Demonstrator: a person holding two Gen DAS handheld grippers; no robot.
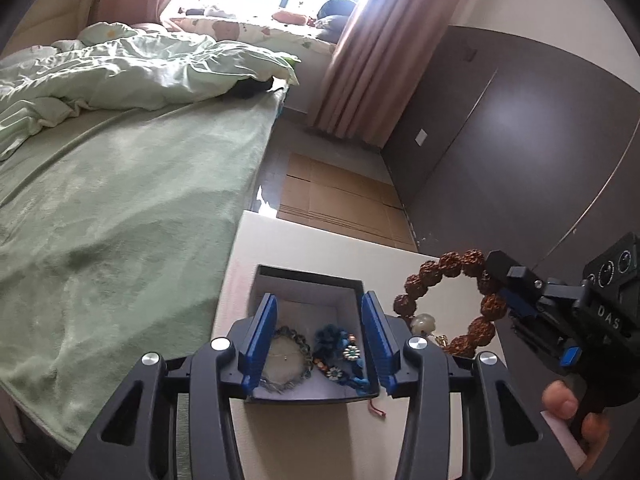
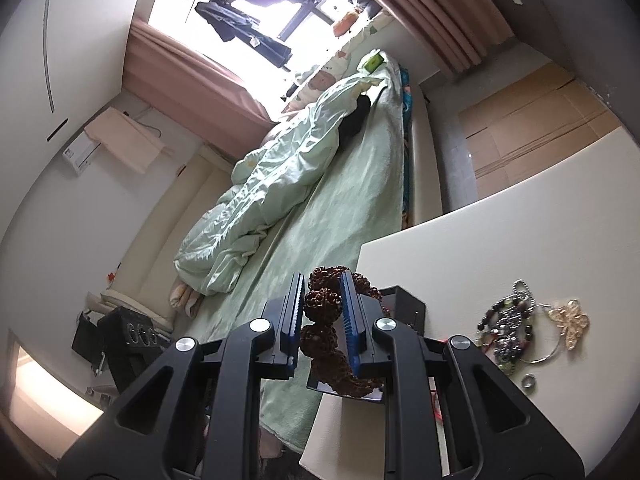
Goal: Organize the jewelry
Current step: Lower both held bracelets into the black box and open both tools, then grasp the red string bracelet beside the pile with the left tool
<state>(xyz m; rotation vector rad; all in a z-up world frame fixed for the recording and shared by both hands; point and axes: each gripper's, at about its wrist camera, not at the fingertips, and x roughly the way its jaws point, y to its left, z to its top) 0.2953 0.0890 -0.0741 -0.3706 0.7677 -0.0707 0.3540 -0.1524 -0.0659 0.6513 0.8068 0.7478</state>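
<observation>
A: Right hand-held gripper (image 2: 320, 316) clamped on bead bracelet (image 1: 448, 304), beside box (image 1: 308, 284) on counter (image 1: 320, 240). Left hand-held gripper (image 1: 318, 336) half open, empty, straddling box.

B: Risk: snagging box rim, missing.

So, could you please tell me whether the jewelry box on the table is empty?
Not empty. The open box already holds a grey-green bracelet and blue flower jewelry on its floor.

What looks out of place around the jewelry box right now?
A red cord trails over the box front edge onto the table. Loose jewelry lies unsorted on the table; the right tool holds a brown bead bracelet.
</observation>
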